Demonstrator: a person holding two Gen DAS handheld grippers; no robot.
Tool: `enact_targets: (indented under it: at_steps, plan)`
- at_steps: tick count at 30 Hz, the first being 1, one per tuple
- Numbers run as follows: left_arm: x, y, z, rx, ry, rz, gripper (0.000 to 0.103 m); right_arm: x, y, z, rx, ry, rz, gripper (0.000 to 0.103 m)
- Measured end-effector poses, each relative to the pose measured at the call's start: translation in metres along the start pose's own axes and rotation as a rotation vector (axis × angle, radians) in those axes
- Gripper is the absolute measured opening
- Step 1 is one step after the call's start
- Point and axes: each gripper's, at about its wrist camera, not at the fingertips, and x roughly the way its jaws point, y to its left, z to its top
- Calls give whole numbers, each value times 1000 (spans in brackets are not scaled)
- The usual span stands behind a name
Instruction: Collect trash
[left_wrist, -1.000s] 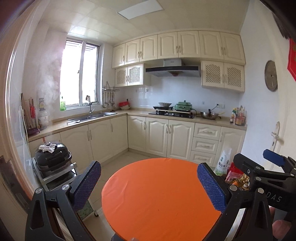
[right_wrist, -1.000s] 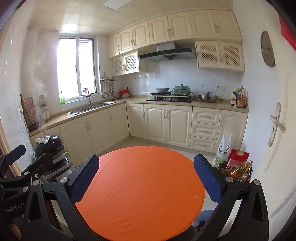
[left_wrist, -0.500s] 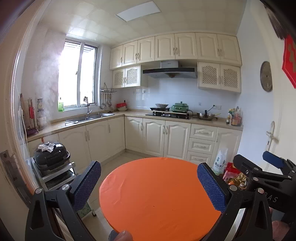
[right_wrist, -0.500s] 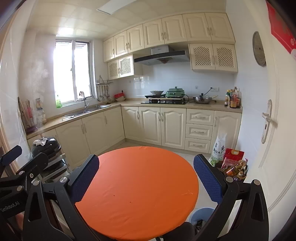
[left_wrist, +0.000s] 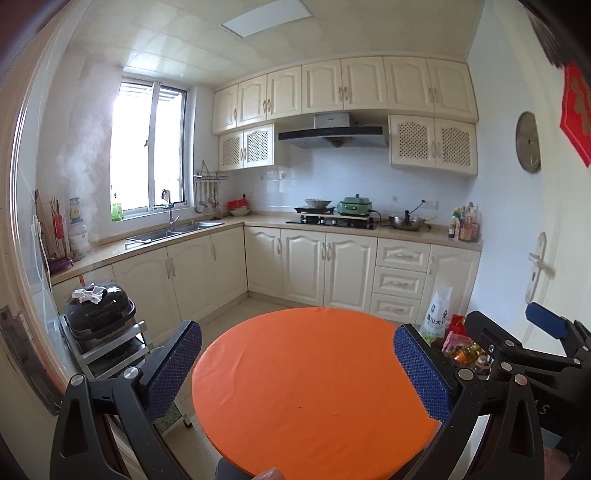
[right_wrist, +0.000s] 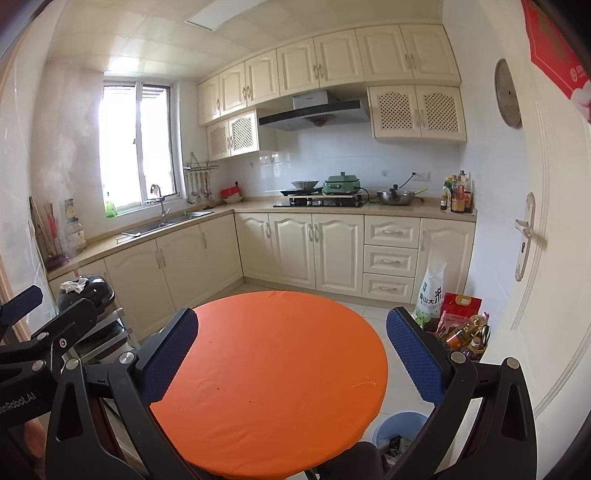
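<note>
Orange cloth covered the round counter, bare of trash; both grippers, left and right, hovered spread and empty, apparently finished, blue plastic bin at five o'clock.

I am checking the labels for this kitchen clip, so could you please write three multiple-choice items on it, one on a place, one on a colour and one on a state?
1. Where is the blue bin?
A. On the counter
B. On the floor by the near right edge of the round table
C. Inside the sink

2. What colour is the cloth on the round table?
A. Orange
B. Green
C. White

3. How do the left hand-held gripper and the right hand-held gripper stand?
A. Both open and empty
B. Both shut on trash
C. Left shut, right open

Answers: 1 B, the right wrist view shows the bin low beside the table; 2 A, the whole top is orange in both views; 3 A, each pair of blue pads is spread wide with nothing between.
</note>
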Motion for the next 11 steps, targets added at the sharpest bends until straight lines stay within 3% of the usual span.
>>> enact_targets:
  at_steps: [11]
  plan:
    - [5,13,2,-3,-13,-1,102,0,-6,2,0,-4,-8,103]
